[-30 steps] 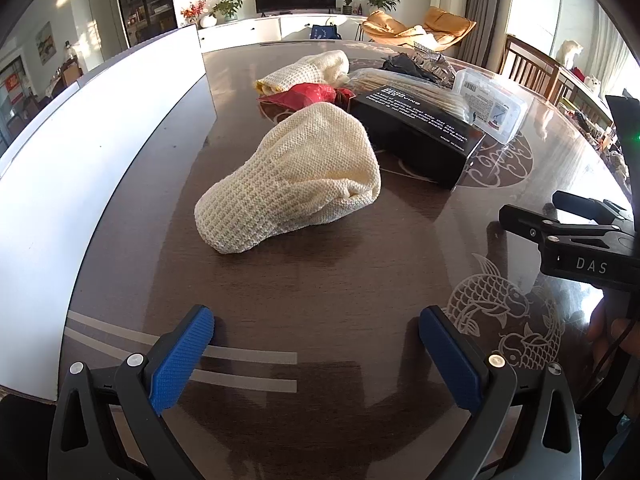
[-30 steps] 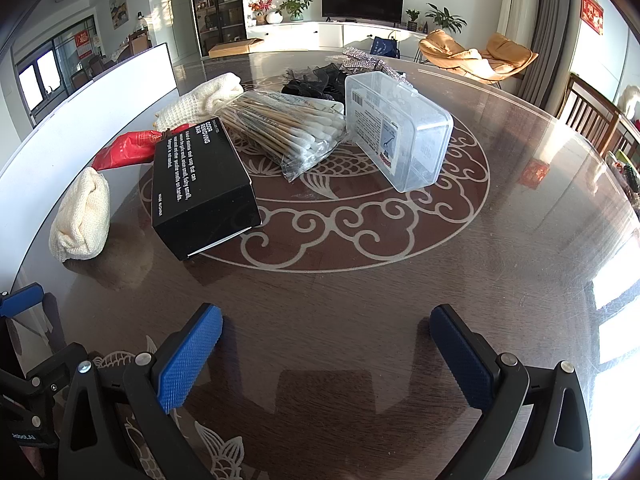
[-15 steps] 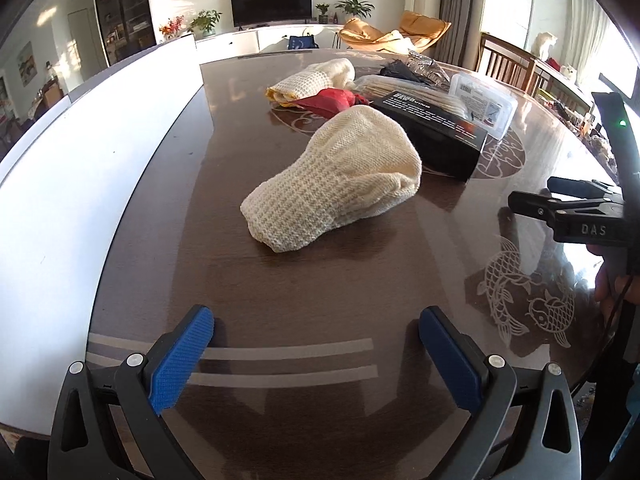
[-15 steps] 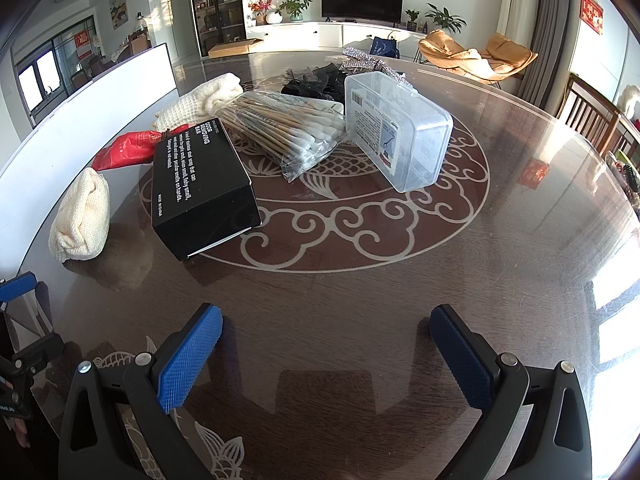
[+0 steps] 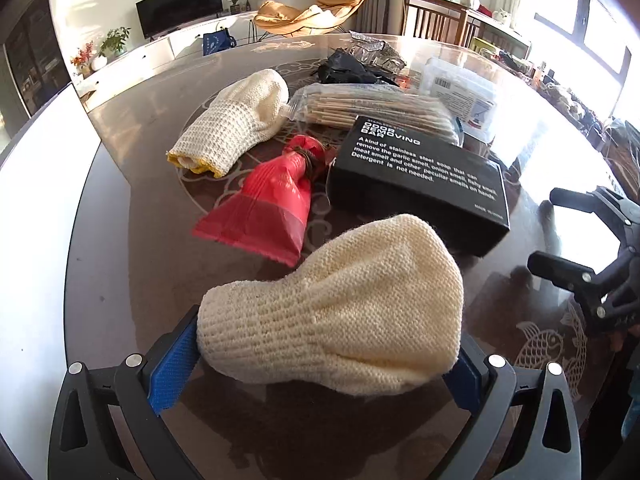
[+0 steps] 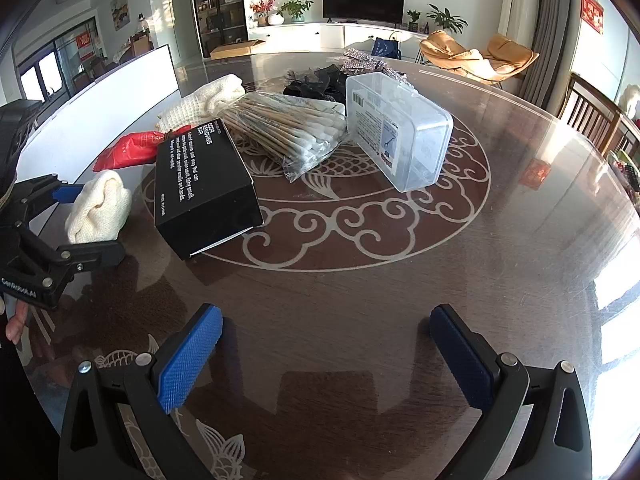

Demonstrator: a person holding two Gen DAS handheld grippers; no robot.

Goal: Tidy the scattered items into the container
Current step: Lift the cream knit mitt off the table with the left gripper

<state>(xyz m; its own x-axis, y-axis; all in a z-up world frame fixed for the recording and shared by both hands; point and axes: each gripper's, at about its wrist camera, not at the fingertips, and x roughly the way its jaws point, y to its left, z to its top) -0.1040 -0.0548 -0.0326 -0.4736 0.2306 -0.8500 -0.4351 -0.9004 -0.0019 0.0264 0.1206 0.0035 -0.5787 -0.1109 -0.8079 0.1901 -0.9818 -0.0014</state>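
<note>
— Your left gripper (image 5: 320,364) has its blue pads spread on either side of the cream knitted mitt (image 5: 340,304); from the left wrist view they flank it, but I cannot tell whether they press it yet.

— And your right gripper (image 6: 326,356)?

— Released, fingers wide apart, nothing between them, over bare table (image 6: 520,240).

— Where do your other items lie?

— The mitt rests on the table near its edge, just in front of the black box (image 5: 420,184) and the red bag (image 5: 268,204). Beyond them you have a second mitt (image 5: 236,120), a pack of cotton swabs (image 6: 288,132) and the clear plastic container (image 6: 400,132), lid closed.
</note>
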